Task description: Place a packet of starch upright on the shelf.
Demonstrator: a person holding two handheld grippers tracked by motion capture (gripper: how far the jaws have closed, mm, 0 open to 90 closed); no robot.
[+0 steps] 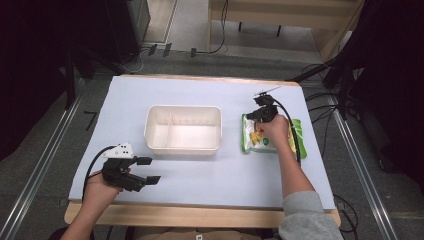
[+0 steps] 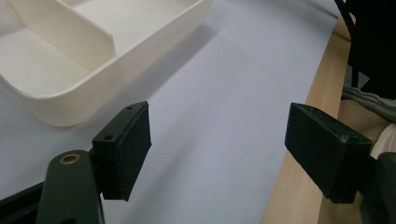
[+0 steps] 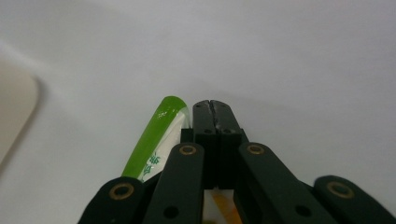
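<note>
A green and white snack packet (image 1: 248, 146) with an orange picture lies flat on the right half of the pale table cover (image 1: 210, 175). My right gripper (image 1: 254, 116) is over the packet's far left corner, with the hand resting above the packet. In the right gripper view its jaws (image 3: 215, 114) are pressed together with nothing seen between the pads, and the packet's green edge (image 3: 156, 135) runs just left of and beneath them. My left gripper (image 1: 151, 170) rests at the near left of the table, open (image 2: 217, 149) and holding nothing.
A white divided tray (image 1: 182, 107) stands in the middle of the table, its rounded wall (image 2: 154, 42) close ahead of the left jaws and its corner (image 3: 14, 107) left of the right ones. The wooden table edge (image 2: 299, 186) runs along the near side.
</note>
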